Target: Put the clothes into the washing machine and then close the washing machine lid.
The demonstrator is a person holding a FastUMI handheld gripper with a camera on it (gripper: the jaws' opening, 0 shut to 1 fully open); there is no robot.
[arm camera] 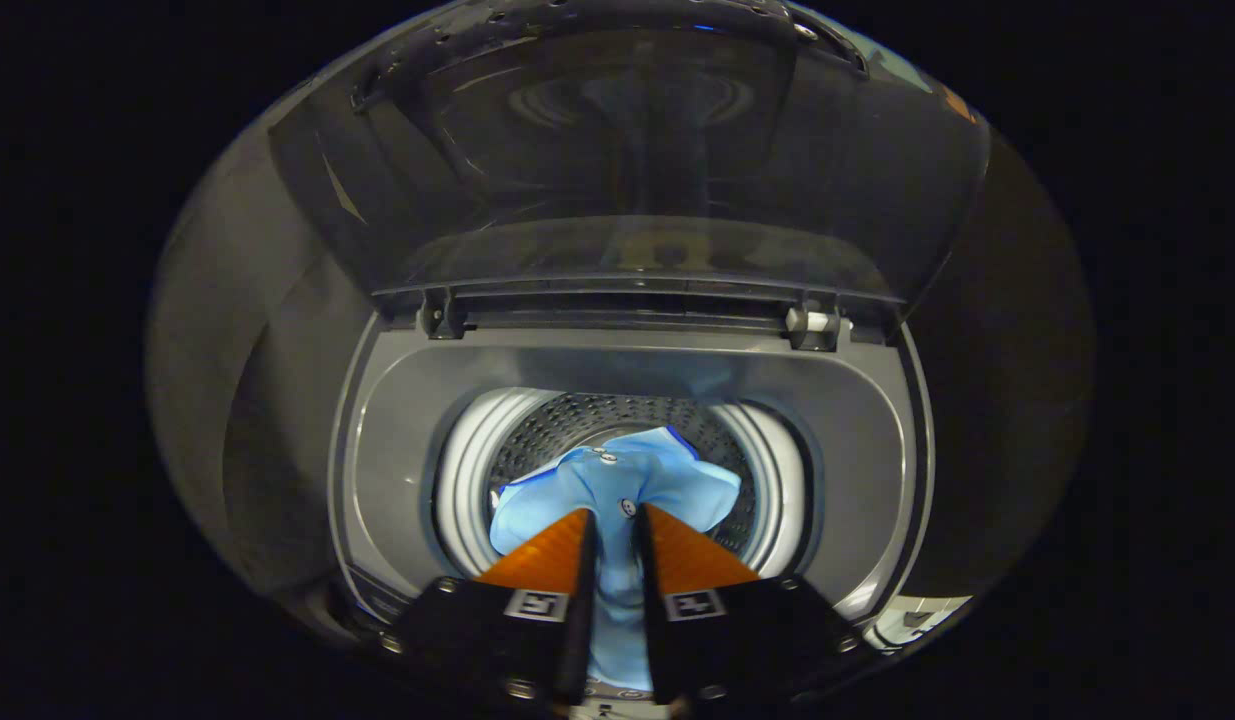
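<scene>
A light blue garment point(617, 480) with small buttons hangs down over the mouth of the washing machine's steel drum point(757, 455). My gripper point(613, 518) is shut on the garment: both orange fingers point(542, 555) pinch a strip of the blue cloth that runs down between them. The gripper sits right above the drum opening. The machine's dark see-through lid point(627, 170) stands open, tilted up behind the opening on its two hinges point(812, 325).
The grey top rim of the washing machine point(397, 420) rings the drum opening. Dark booth wall surrounds the machine on both sides. A pale strip of floor or panel point(917, 615) shows beside the machine's near right corner.
</scene>
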